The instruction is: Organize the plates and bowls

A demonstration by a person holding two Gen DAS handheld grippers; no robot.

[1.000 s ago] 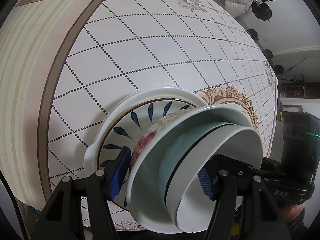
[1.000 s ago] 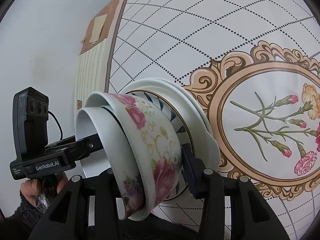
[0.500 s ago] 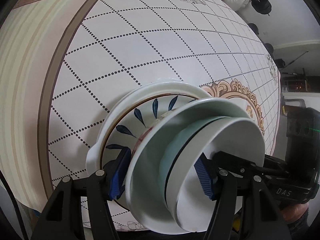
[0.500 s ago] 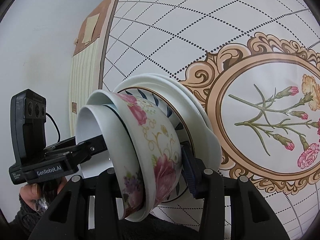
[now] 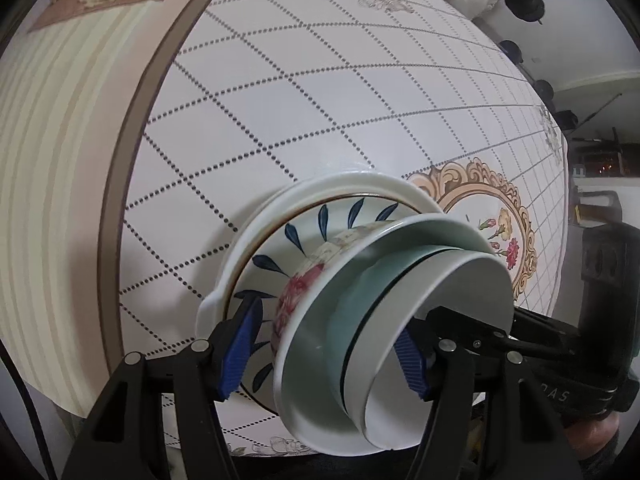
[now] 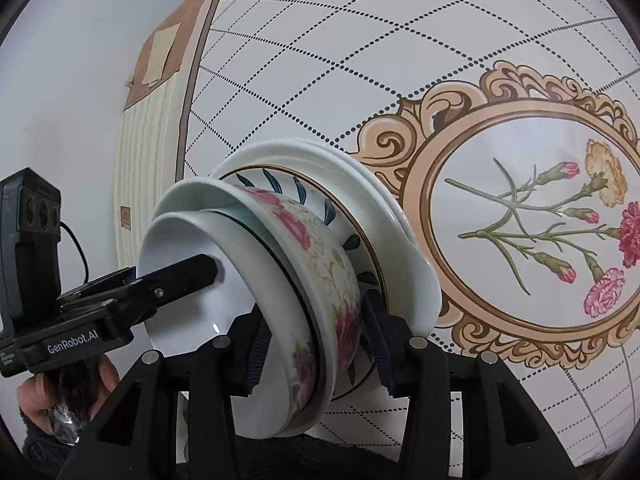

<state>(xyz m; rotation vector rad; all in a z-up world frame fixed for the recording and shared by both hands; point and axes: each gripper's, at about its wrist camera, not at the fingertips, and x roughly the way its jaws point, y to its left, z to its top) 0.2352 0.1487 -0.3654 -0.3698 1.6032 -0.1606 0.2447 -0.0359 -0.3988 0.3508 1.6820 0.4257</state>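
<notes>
The stack of dishes sits between both pairs of tongs, on the bench covered with a white cloth that has dotted diamond lines. At the bottom lies a white plate, on it a plate with blue leaves, then a bowl with pink roses, and inside it a pale green bowl and a white bowl. The left tongs stand wide on either side of the nested bowls, one blue pad near the blue-leaf plate and the other by the white bowl's rim; whether the pads press the bowls, I cannot tell. The right tongs also straddle the rose bowl, and again a firm grip is not clear. In the right wrist view, a finger of the left tongs reaches to the white bowl. Beside the stack, the cloth shows an oval frame with carnations.
</notes>
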